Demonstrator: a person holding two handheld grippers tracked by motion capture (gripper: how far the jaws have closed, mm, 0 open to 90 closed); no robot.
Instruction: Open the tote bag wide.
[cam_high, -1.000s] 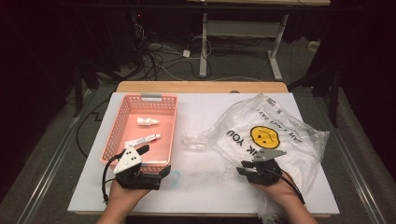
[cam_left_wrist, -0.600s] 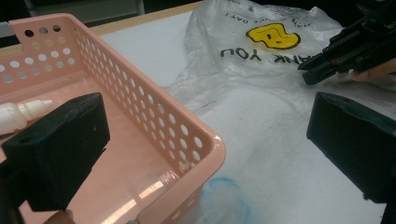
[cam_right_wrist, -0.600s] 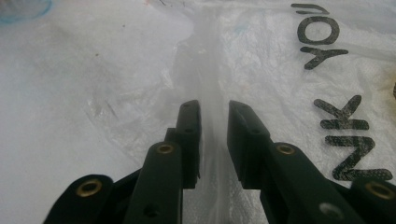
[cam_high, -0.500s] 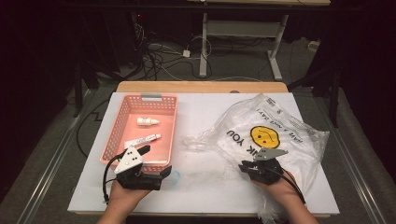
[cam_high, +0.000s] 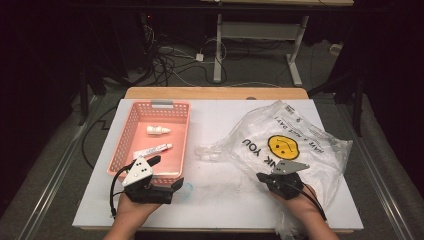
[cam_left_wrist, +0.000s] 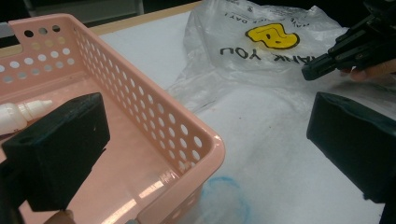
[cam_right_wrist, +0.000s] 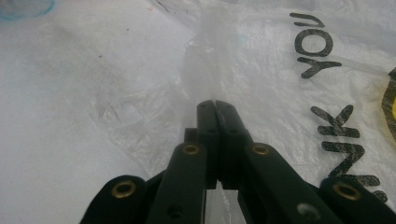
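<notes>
The right gripper (cam_right_wrist: 215, 105), jaws just closing, pinches the plastic bag (cam_high: 285, 145) near the tabletop's front-right edge; thin film may slip or tear. The left gripper (cam_left_wrist: 205, 140) stays spread.

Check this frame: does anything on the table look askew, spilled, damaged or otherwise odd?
Nothing looks spilled or broken. The plastic bag lies crumpled and askew, its print upside down in the high view. The right gripper has just closed, on a fold of it. A faint blue ring marks the table beside the pink basket.
</notes>
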